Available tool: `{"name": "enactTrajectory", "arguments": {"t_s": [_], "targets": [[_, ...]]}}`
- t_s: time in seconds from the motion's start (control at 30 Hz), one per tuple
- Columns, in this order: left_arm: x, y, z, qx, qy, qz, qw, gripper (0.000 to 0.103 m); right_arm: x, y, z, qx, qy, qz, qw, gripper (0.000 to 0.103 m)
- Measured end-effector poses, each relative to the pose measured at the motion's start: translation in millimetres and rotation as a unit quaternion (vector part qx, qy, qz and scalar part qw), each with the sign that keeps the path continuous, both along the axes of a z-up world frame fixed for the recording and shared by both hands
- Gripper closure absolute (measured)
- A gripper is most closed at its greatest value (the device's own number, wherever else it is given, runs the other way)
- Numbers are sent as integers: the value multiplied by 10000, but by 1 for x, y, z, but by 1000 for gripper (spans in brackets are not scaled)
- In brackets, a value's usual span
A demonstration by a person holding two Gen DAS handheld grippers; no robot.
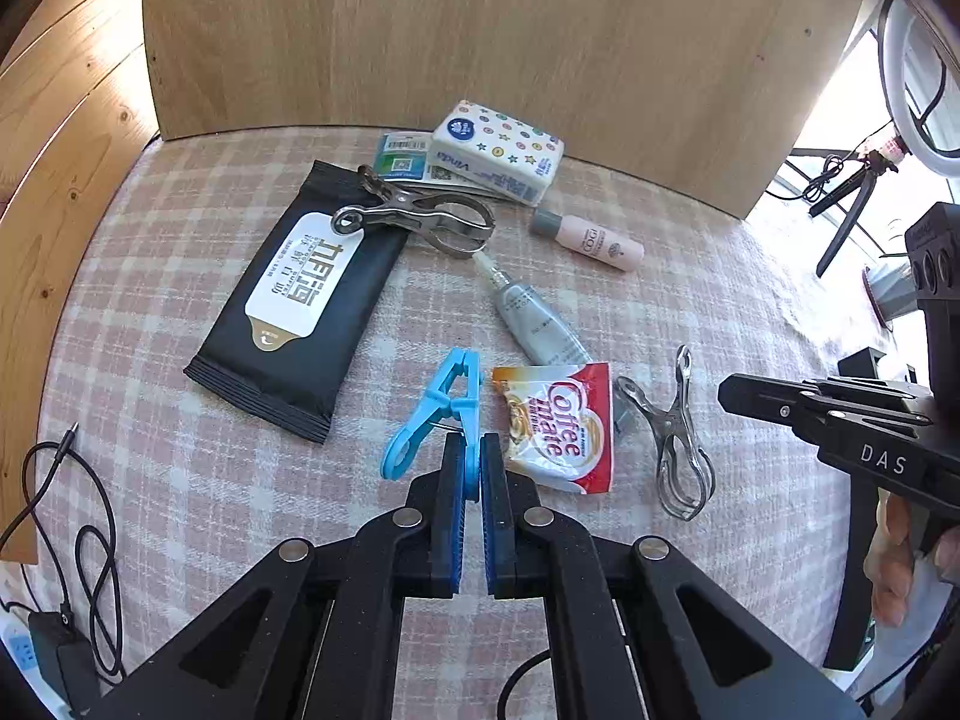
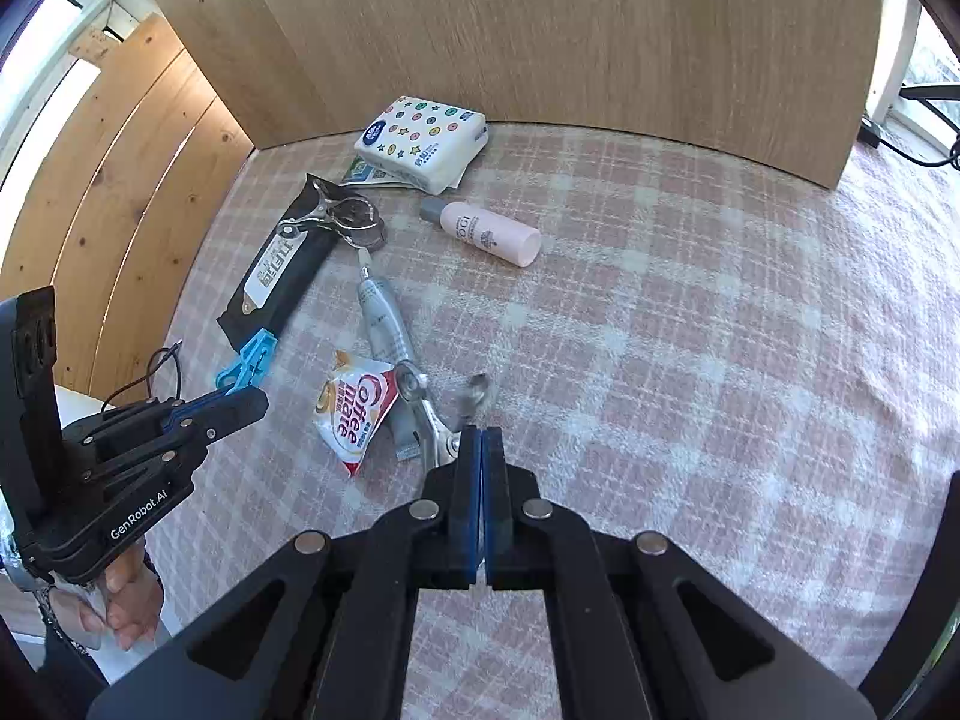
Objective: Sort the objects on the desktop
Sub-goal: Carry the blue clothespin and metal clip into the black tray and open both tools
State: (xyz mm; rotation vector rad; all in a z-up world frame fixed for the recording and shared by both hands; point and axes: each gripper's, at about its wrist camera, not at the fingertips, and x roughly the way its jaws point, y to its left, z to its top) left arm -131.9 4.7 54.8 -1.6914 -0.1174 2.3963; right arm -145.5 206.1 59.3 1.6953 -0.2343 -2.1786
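My left gripper point(image 1: 474, 450) is shut on one handle of a blue plastic clip point(image 1: 444, 408), which sticks out ahead of the pads over the checked tablecloth point(image 1: 180, 480). In the right wrist view the same blue clip point(image 2: 249, 360) juts from the left gripper point(image 2: 252, 405). My right gripper point(image 2: 483, 438) is shut, its pads together with nothing seen between them. A small metal clip point(image 2: 429, 414) lies just left of its left finger, partly blurred. That metal clip point(image 1: 678, 438) rests flat beside a Coffee mate sachet point(image 1: 555, 426), with the right gripper point(image 1: 726, 390) close by.
Farther back lie a black wet-wipe pack point(image 1: 300, 300), a larger metal clip point(image 1: 420, 216), a grey tube point(image 1: 534, 318), a pink bottle point(image 1: 591, 240) and a tissue pack point(image 1: 498, 150). A wooden board point(image 1: 480, 30) stands behind. A black cable point(image 1: 78, 540) lies at the left edge.
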Motion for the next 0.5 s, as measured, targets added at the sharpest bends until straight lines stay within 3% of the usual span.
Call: {"name": "enactTrajectory", "arguments": {"t_s": [0.17, 0.23, 0.3, 0.5], "targets": [[11, 20, -3, -11, 19, -83, 10000, 99, 8, 6, -1, -314, -187, -80, 9993, 97], [19, 18, -1, 2, 20, -86, 10000, 99, 8, 1, -1, -361, -238, -130, 9990, 73], [24, 15, 2, 20, 5, -66, 10000, 99, 9, -7, -4, -354, -260, -142, 9989, 65], [29, 13, 1, 14, 8, -13, 10000, 99, 7, -33, -30, 397, -437, -72, 9982, 65]]}}
